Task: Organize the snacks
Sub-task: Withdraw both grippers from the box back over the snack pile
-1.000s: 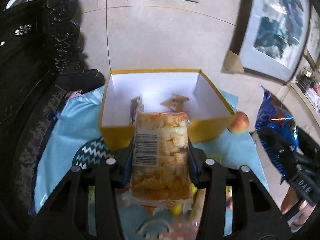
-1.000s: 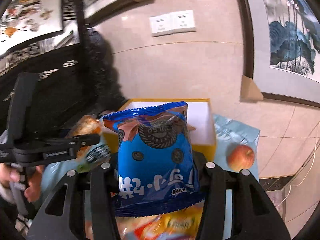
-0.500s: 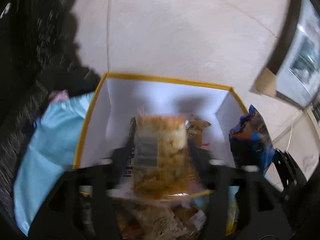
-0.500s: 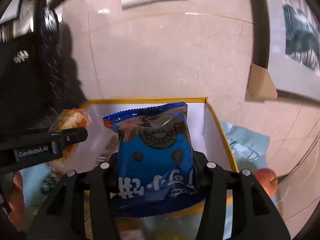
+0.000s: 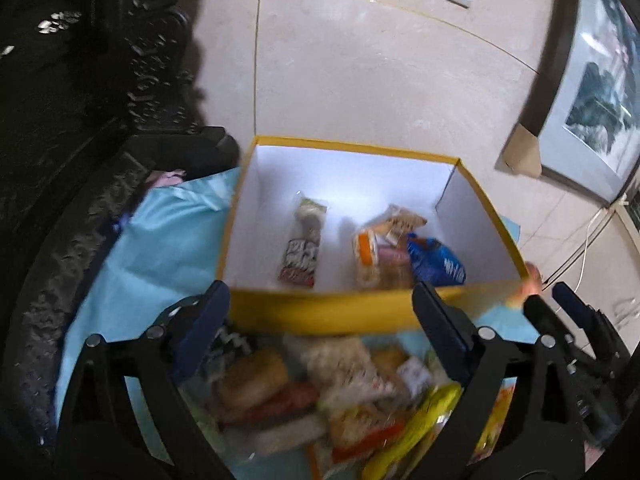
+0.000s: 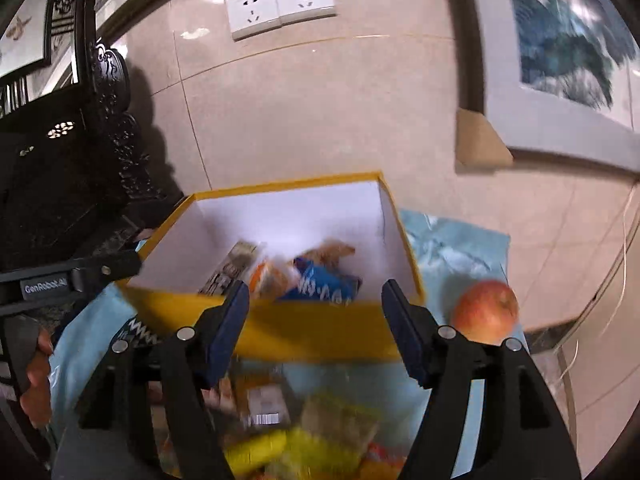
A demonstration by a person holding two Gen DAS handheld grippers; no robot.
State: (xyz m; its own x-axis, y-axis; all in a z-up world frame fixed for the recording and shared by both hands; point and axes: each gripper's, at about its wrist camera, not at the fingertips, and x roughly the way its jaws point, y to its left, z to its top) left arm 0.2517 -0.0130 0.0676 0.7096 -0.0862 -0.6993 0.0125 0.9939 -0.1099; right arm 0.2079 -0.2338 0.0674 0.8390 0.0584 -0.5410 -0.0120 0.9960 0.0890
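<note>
A yellow box (image 5: 320, 314) with a white inside stands on a light blue cloth; it also shows in the right wrist view (image 6: 320, 332). Inside lie a blue cookie bag (image 5: 438, 264), an orange cracker pack (image 5: 370, 260) and a dark snack bar (image 5: 302, 254). The blue bag (image 6: 320, 286) and the cracker pack (image 6: 270, 278) also show in the right wrist view. My left gripper (image 5: 322, 300) is open and empty just in front of the box. My right gripper (image 6: 316, 296) is open and empty at the box's near wall. A pile of loose snack packs (image 5: 320, 392) lies below both grippers.
A red apple (image 6: 486, 310) sits on the blue cloth (image 6: 452, 248) right of the box. Dark carved furniture (image 5: 72, 120) stands to the left. A tiled wall with sockets (image 6: 280, 2) and framed pictures is behind. The right gripper shows at the left view's right edge (image 5: 576, 332).
Both grippers have opened and let go: the cracker pack and the blue cookie bag now lie in the box. Both grippers have pulled back toward the near side.
</note>
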